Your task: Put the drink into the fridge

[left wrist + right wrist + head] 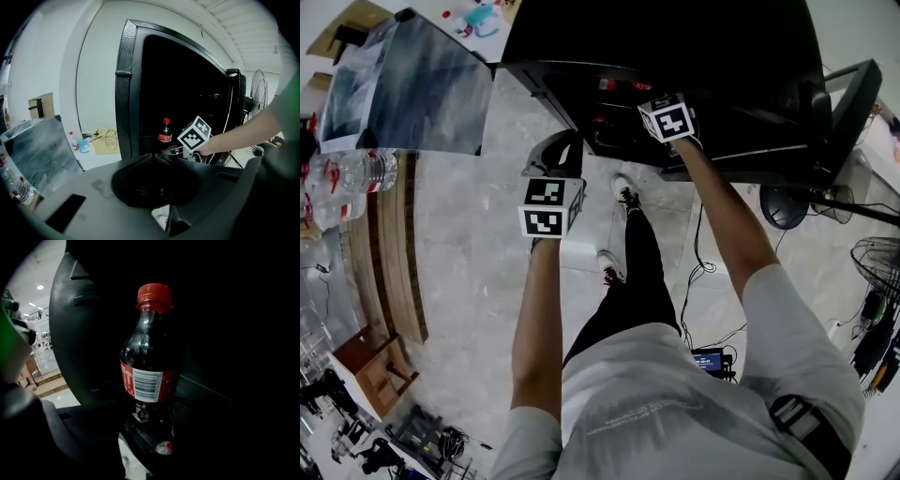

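Bottle (150,357) of dark cola, red ribbed cap (154,292), pinched by right claw (145,414) inside black fridge (124,93); left claw (152,157) pressed together.

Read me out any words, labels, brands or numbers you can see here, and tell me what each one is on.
Nothing is legible enough to quote.
Cola bottle, red label: white lettering turned away, barcode digits too small.
Yellow bag: print blurred.
Shirt: faint print, too small.
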A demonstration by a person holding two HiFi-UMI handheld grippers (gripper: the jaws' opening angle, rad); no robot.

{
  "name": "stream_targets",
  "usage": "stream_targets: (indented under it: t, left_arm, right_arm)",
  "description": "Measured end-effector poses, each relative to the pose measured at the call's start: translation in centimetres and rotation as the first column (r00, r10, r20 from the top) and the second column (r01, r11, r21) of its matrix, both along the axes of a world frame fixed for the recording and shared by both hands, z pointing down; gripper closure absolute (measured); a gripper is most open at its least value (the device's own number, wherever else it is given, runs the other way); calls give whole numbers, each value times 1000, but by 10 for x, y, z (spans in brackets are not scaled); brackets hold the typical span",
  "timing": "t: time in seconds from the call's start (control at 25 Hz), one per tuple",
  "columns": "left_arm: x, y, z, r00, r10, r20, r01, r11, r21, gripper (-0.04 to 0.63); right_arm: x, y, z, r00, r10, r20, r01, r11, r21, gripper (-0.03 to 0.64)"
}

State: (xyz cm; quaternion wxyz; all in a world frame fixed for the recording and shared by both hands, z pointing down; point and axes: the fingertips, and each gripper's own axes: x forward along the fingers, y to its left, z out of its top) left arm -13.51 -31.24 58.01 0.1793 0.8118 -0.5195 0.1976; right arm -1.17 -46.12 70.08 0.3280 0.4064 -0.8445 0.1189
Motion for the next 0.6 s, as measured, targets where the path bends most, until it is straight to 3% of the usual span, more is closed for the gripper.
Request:
stream_targets:
  t: [0.32, 0.6]
  left_arm:
    - [-19, -5, 1, 999, -35, 5, 35, 999, -18, 571]
    - [-37, -15, -3, 998, -64, 9, 64, 998, -27, 571]
  right_arm:
    - [-6, -41, 4, 998, 66, -19, -67, 998, -17, 347]
    - [-6, -45, 4, 994, 111, -5, -111, 994, -25, 345]
